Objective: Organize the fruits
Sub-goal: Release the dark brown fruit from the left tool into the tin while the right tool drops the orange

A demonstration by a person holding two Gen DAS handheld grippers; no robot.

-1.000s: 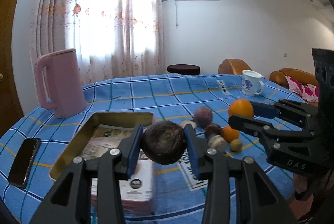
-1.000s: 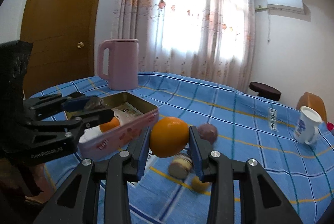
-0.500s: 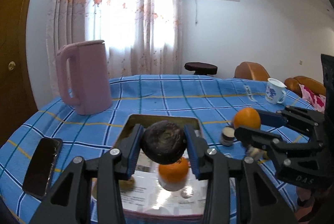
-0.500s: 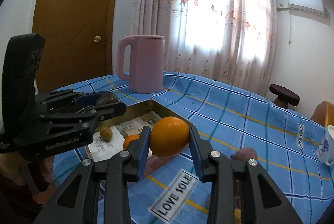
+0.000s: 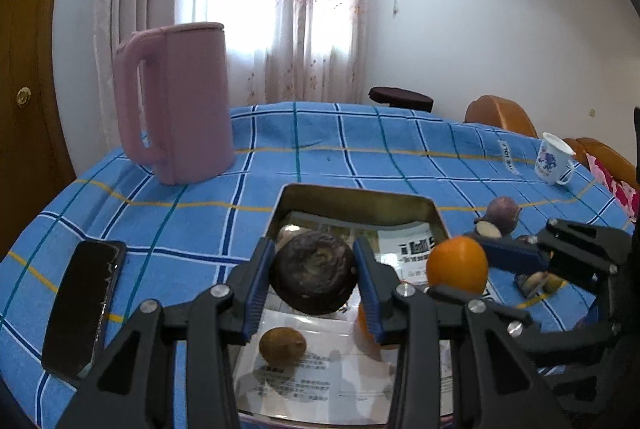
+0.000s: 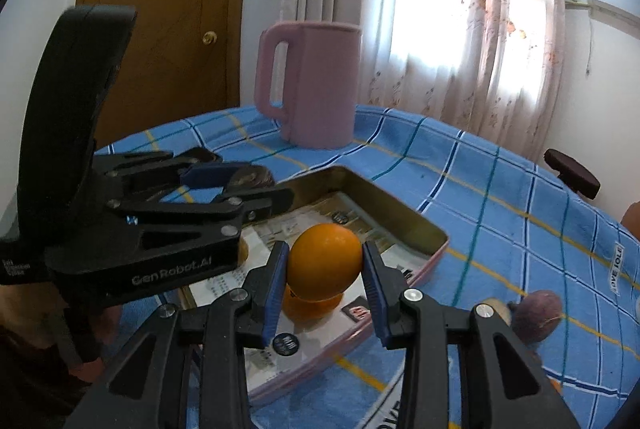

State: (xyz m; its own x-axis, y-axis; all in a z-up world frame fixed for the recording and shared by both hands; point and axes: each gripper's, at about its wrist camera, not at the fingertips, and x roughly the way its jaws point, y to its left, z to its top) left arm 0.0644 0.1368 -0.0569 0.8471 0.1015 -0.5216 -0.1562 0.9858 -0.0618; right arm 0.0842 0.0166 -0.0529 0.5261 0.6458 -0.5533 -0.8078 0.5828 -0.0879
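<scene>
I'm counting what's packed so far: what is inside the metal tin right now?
Inside the tin lie printed paper, a small brown fruit and an orange, partly hidden beneath the orange held in the right claw. The claws cover the rest.

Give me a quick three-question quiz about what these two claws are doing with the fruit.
1. True or false: the right claw grips an orange.
2. What does the left claw hold? A) a phone B) a dark round fruit C) a mug
3. Fill in: both claws hang over the open ____.

Key: 1 true; 2 B, the dark round fruit; 3 tin.
</scene>
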